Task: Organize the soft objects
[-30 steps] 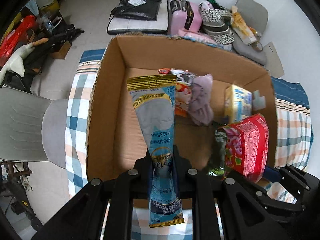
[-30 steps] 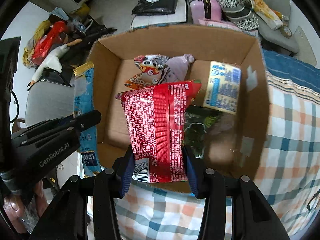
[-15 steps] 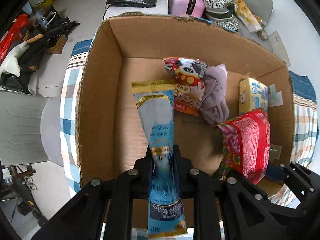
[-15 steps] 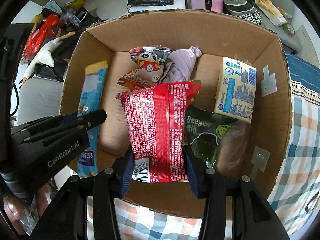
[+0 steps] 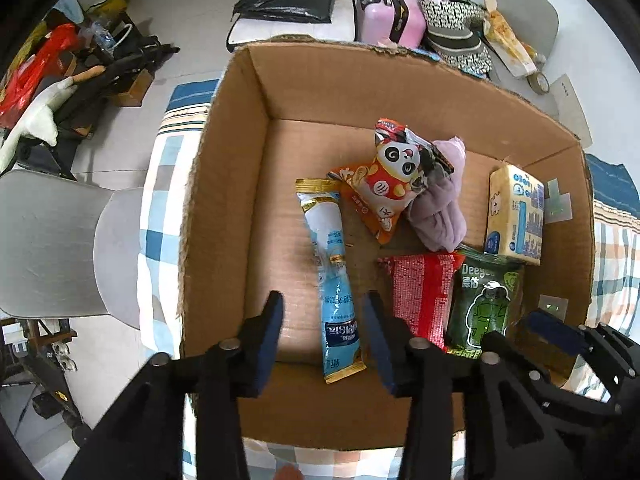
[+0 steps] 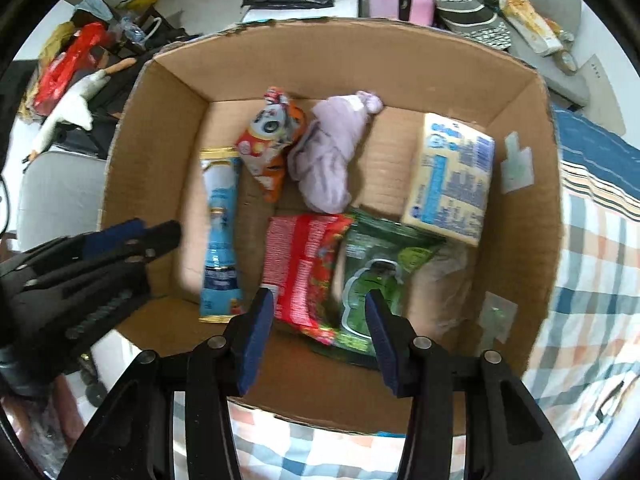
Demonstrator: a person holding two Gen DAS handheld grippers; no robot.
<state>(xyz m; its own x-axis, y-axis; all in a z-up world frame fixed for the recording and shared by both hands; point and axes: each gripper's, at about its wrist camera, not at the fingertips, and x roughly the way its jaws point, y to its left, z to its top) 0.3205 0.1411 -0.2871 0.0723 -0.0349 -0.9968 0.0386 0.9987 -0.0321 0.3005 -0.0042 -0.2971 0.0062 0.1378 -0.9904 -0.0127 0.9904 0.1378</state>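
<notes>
An open cardboard box (image 5: 236, 184) (image 6: 160, 120) holds the soft objects. A long blue packet (image 5: 334, 276) (image 6: 220, 236) lies on its floor at the left. A red packet (image 5: 420, 296) (image 6: 300, 268) lies beside it, partly over a green Deeyeo pack (image 5: 484, 304) (image 6: 372, 276). A panda snack bag (image 5: 384, 176) (image 6: 268, 140), a lilac cloth (image 5: 440, 212) (image 6: 328, 160) and a yellow tissue pack (image 5: 516, 212) (image 6: 452, 184) lie further back. My left gripper (image 5: 322, 308) is open above the blue packet. My right gripper (image 6: 318, 308) is open above the red packet.
The box stands on a checked cloth (image 5: 160, 208) (image 6: 592, 264). A grey chair (image 5: 52, 248) stands at the left. A pink suitcase (image 5: 392, 12), black bags (image 5: 288, 0) and other clutter lie on the floor behind the box.
Both grippers have opened. The blue packet dropped from the left one and the red packet from the right one; both now lie on the box floor.
</notes>
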